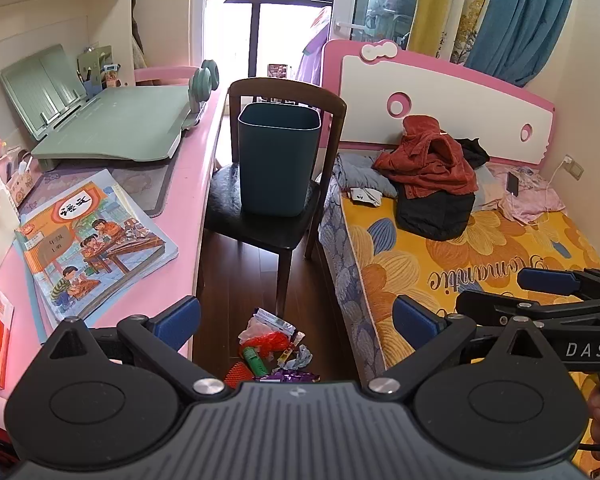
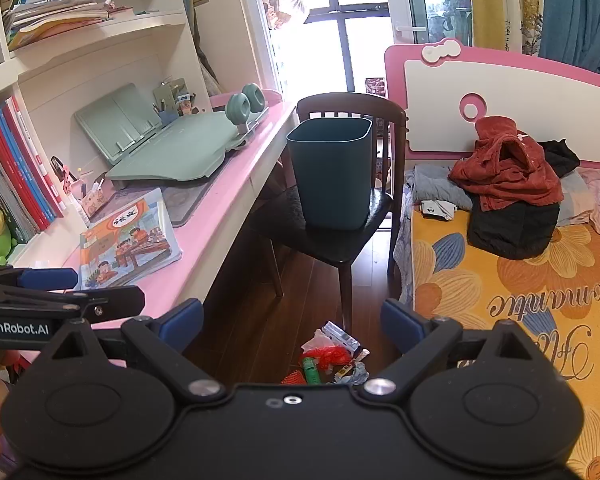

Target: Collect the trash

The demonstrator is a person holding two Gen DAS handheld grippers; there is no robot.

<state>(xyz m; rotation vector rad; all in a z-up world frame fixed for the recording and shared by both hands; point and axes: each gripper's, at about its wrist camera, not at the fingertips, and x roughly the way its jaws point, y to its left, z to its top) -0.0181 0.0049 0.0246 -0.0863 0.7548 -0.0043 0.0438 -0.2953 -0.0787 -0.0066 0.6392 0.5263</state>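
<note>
A small pile of trash (image 1: 274, 350) lies on the dark wooden floor (image 1: 236, 280), in the aisle between a pink desk (image 1: 188, 184) and a bed (image 1: 480, 248). It includes red netting, a green tube, crumpled wrappers and a purple packet. Just beyond it stands a dark chair (image 1: 260, 216), and a teal bin (image 1: 278, 158) sits upright on its seat. The left gripper (image 1: 296, 316) and the right gripper (image 2: 292, 320) both hover above the pile, fingers spread wide, holding nothing. A textbook (image 1: 96, 240) lies on the desk. Clothes (image 1: 432, 168) are heaped on the bed.
</note>
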